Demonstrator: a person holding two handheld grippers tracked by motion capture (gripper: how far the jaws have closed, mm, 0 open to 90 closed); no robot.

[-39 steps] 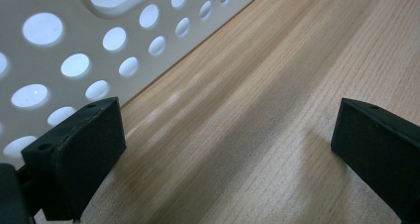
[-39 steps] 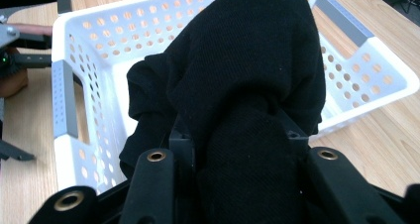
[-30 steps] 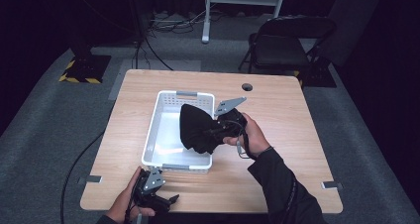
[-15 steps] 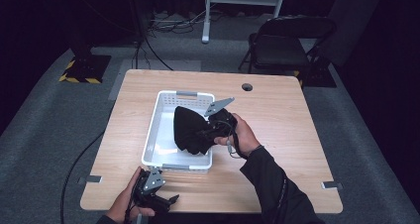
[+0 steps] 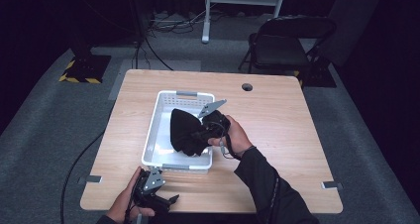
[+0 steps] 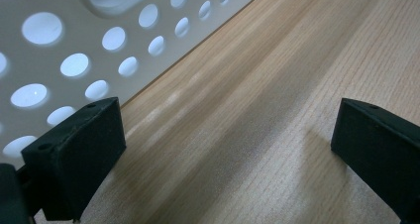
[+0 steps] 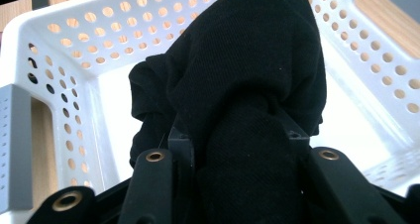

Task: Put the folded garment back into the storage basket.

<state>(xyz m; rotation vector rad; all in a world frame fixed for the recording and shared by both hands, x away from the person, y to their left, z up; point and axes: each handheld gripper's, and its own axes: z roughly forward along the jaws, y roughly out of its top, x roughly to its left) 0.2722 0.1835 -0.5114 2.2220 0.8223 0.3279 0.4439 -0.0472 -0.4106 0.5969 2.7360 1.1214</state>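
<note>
The right gripper, clenched on a bunched black cloth hanging over the white basket, needed lowering well inside before releasing, while the left gripper rested spread apart on the table's near edge.

Black folding chair and floor cables behind table.

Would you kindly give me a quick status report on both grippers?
Right gripper shut on black cloth, over white basket. Left gripper open, empty, on table beside basket. Nothing in the way.
</note>
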